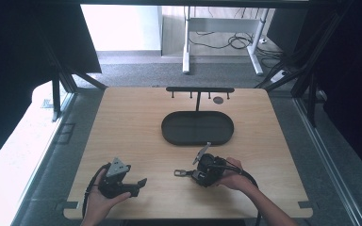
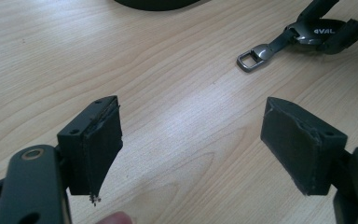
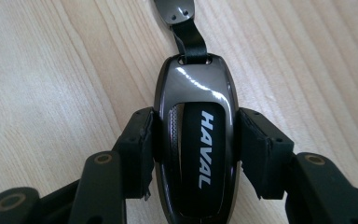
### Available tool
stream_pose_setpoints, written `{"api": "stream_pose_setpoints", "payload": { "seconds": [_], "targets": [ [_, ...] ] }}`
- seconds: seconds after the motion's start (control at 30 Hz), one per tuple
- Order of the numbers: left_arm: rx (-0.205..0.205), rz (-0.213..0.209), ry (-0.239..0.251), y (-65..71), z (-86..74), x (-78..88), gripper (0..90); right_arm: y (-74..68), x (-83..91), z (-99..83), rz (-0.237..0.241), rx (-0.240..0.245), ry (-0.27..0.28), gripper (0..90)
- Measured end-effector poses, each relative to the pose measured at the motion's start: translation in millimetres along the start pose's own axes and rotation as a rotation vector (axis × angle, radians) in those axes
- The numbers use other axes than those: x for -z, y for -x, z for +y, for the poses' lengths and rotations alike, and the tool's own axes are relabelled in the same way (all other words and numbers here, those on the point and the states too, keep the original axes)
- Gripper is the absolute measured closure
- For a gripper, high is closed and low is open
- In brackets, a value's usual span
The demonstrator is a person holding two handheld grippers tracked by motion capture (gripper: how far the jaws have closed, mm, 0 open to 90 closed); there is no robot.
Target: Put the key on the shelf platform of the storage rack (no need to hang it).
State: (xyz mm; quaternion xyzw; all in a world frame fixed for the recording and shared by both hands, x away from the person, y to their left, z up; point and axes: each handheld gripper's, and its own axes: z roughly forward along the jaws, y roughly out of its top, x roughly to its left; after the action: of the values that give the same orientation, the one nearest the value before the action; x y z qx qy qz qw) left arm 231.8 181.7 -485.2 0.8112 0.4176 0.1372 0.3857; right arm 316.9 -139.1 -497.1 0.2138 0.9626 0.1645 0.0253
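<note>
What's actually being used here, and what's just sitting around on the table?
In use:
- car key fob, lying on the table
- its strap and metal loop
- right gripper, jaws closed on the fob's sides
- left gripper, jaws open, holding nothing

Just there:
- black oval tray
- black hook rack behind the tray
- wooden table

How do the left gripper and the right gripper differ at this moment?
The left gripper has its jaws wide apart with bare table between them, while the right gripper has its jaws pressed on both sides of the key fob. In the high view, the left gripper points right and the right gripper points left. Both are black, hand-held and low over the table.
</note>
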Motion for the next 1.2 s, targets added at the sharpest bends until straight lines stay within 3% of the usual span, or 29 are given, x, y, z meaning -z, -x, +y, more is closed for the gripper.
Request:
{"api": "stream_pose_setpoints", "payload": {
  "seconds": [0.8, 1.2],
  "targets": [
    [0.002, -0.001, -0.002, -0.3, -0.3, -1.3, 20.8, 7.0, 43.1, -1.7, 0.022, -0.055, 0.136, 49.7],
    [0.002, -0.001, -0.006, 0.1, -0.4, -2.3, 20.8, 12.2, 61.7, -0.7, 0.004, -0.064, 0.173, 49.7]
  ]
}}
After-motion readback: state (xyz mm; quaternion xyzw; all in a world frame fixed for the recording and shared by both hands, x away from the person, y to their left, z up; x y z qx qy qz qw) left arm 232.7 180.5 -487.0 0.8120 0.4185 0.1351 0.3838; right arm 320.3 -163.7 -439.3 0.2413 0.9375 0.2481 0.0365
